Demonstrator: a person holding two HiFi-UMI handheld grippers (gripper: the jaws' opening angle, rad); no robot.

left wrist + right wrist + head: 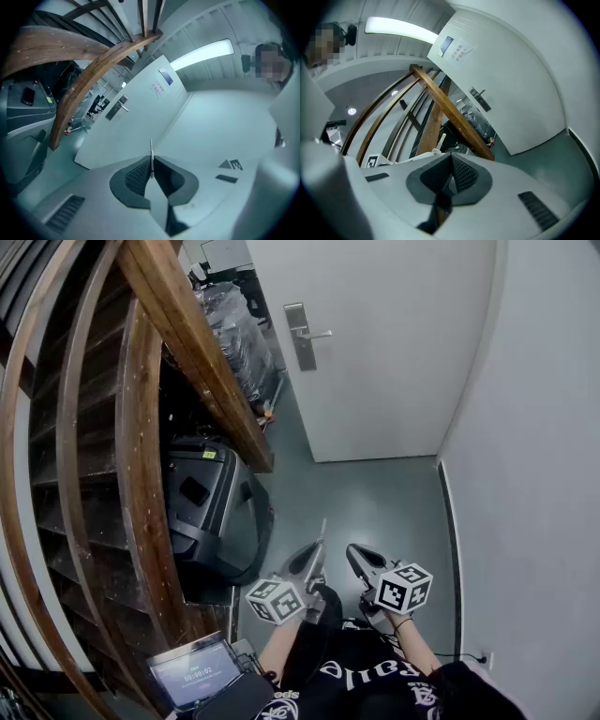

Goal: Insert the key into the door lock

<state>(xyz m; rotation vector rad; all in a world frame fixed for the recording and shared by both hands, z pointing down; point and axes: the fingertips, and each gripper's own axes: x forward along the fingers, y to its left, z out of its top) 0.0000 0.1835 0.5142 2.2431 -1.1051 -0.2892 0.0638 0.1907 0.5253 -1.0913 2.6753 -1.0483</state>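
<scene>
The white door [375, 352] stands shut ahead, with a metal lock plate and lever handle [302, 334] on its left side. My left gripper [317, 557] is shut on a thin metal key [322, 532] that points toward the door, well short of it. In the left gripper view the key [151, 152] stands edge-on between the pads of the left gripper [151, 161], and the lock plate [117, 108] is far off at the left. My right gripper [354, 554] hangs beside it; the right gripper [451, 158] is shut and holds nothing. The lock plate [480, 99] shows far ahead.
A wooden staircase with curved rails [178, 343] fills the left side. Under it sits a black machine [211, 507], and wrapped goods [234, 324] stand by the door. A white wall [544, 474] closes the right. A small screen [192, 673] hangs at my lower left.
</scene>
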